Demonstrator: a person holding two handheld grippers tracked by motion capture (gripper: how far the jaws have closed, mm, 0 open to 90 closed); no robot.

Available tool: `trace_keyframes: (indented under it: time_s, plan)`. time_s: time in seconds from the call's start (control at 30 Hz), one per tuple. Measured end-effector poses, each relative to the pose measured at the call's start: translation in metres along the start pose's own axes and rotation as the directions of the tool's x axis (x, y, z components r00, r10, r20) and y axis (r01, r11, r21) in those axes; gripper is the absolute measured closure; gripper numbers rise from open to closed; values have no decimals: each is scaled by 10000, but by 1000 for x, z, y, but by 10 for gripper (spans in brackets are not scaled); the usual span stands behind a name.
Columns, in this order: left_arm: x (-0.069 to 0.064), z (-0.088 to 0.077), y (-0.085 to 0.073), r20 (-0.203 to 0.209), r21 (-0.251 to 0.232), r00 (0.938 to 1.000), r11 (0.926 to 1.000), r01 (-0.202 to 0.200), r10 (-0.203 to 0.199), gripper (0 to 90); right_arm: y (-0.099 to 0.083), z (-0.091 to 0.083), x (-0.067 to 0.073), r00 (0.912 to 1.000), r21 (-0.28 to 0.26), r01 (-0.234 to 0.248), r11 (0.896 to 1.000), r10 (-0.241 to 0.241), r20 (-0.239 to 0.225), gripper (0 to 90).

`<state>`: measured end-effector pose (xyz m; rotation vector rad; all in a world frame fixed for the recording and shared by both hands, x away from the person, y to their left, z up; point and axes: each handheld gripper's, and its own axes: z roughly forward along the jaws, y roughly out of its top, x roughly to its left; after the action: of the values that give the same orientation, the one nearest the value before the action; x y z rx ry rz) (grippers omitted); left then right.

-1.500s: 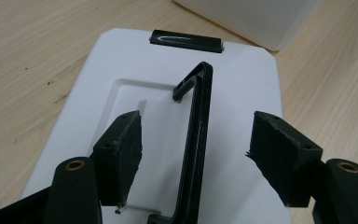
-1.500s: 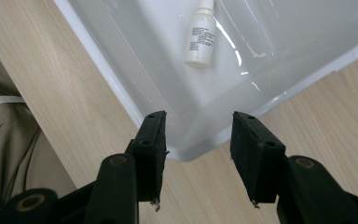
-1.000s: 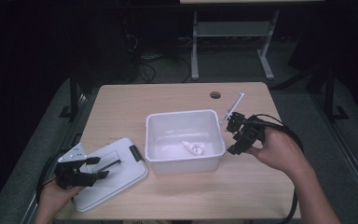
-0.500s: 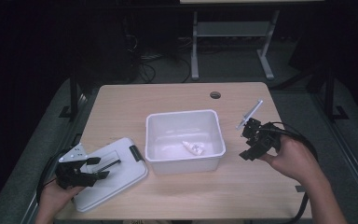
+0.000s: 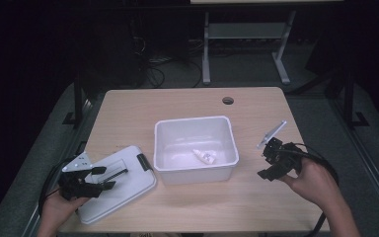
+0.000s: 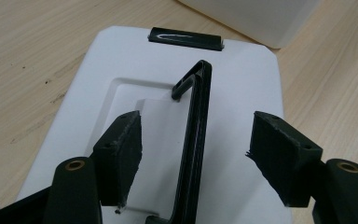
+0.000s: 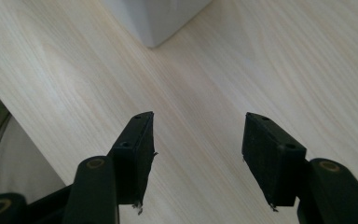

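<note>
A white open bin [image 5: 163, 148] stands mid-table with a small white tube [image 5: 205, 156] lying on its floor. To its left a white lid [image 5: 128, 185] lies flat, with a black handle [image 5: 116, 174] and a black latch [image 5: 142, 161]. My left gripper [image 5: 103, 177] is open over the lid. In the left gripper view the raised handle [image 6: 193, 140] runs between the jaws of the left gripper [image 6: 196, 140], untouched. My right gripper [image 5: 265, 161] is open over bare table right of the bin, and the right gripper [image 7: 198, 135] holds nothing.
The wooden table [image 5: 128, 113] has a cable hole [image 5: 228, 100] near its far edge. A bin corner [image 7: 158, 18] shows at the top of the right gripper view. A metal stand [image 5: 246, 34] is on the dark floor beyond the table.
My right gripper has drawn away from the bin's right rim, moving right and nearer the table's front edge. The left gripper and lid have stayed put.
</note>
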<state>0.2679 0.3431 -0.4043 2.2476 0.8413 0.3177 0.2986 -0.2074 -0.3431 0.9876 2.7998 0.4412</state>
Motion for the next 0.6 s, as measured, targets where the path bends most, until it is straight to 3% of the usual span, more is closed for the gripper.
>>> trace_keyframes:
  time_s: [0.13, 0.6]
  plan:
    - [0, 1, 0, 0, -8, 10000, 10000, 5, -5, 333, -11, 13, 1, 9999, -51, -109, 9999, 109, 47, 413]
    - [-1, 2, 0, 3, 51, 10000, 10000, -46, 46, 333, -34, 36, 3, 9988, -448, -463, 9979, 471, 166, 369]
